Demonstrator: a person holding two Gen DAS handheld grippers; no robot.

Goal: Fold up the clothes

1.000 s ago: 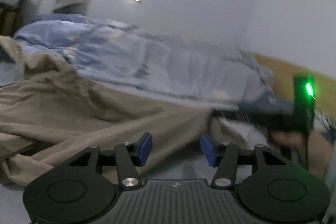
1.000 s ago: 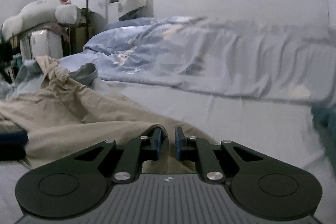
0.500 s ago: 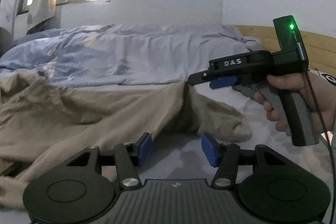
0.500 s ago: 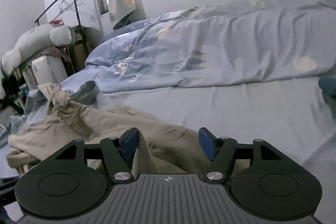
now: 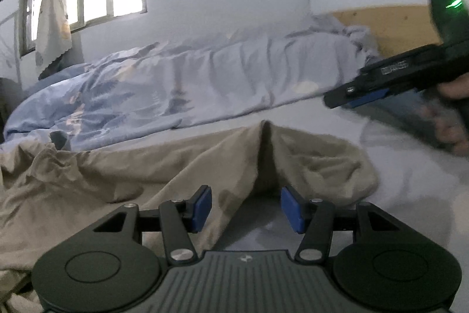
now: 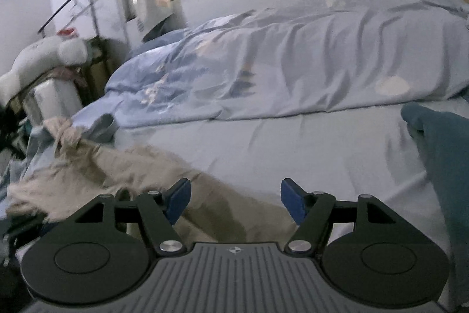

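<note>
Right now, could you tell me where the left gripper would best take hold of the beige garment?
Probably the raised ridge of the beige garment, straight ahead of the open left gripper: it stands up off the bed sheet, so the pads can close either side.

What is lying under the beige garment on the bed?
The beige garment rests on the light blue bedsheet, bare beside it. Whatever lies beneath its bunched folds is covered.

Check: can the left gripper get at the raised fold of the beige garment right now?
Probably yes. The left gripper is open, and the beige garment lies just ahead on the bed sheet, its raised fold unobstructed. The right gripper is off to the side.
</note>
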